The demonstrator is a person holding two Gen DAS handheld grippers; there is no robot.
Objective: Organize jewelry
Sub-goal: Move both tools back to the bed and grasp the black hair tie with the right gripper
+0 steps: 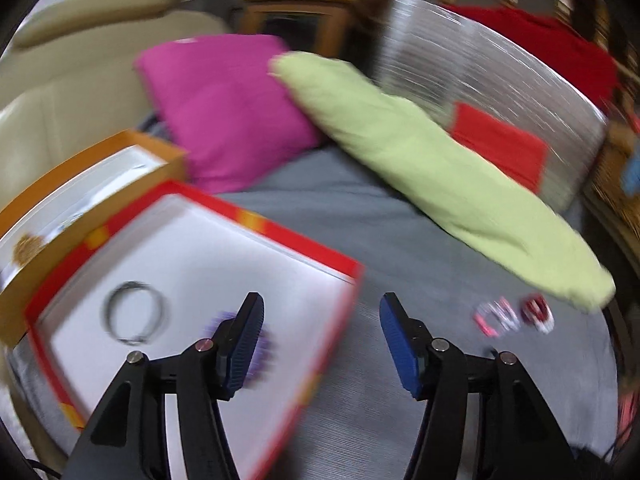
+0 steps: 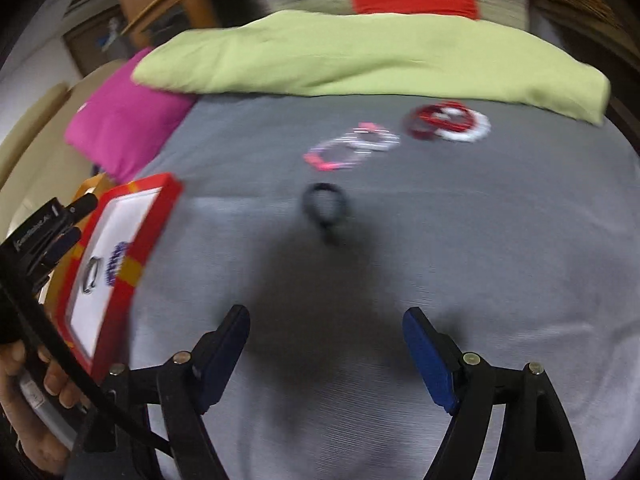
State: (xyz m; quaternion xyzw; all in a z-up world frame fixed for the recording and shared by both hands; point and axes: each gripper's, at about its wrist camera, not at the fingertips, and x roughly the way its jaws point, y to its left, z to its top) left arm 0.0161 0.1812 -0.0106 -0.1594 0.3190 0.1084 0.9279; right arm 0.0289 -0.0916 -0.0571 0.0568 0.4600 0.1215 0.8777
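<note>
Hovering over a grey bed [image 2: 460,240], both sets of fingers are standing wide apart and holding nothing as the jewelry sorting is going on. The right gripper [image 2: 326,354] is pointing down at a dark ring-shaped band [image 2: 326,210] lying just beyond its tips, near the middle of the bed; its own shadow is falling over the band and both views are smeared with blur. Farther off, a pink and white bangle cluster [image 2: 352,146] and a red and white bangle pair [image 2: 448,122] are lying side by side, close to the green cushion [image 2: 360,56] at the far edge. At the left, a red-rimmed box [image 1: 304,244] is already holding a silver-grey bangle [image 1: 134,312] and a purple beaded piece [image 1: 262,354], the latter partly hidden behind a finger of the left gripper [image 1: 320,344], which is hanging over the box's right corner. An orange-walled box [image 1: 176,158] is sitting just behind it, its contents too blurred to name.

Judging from this, the main risk is a missed pinch: the band is lying flat on soft, yielding fabric, so descending fingers could press it into the cover or nudge it aside. The open left fingers, so near the box rim, could also clip it and scatter what is already sorted.
</note>
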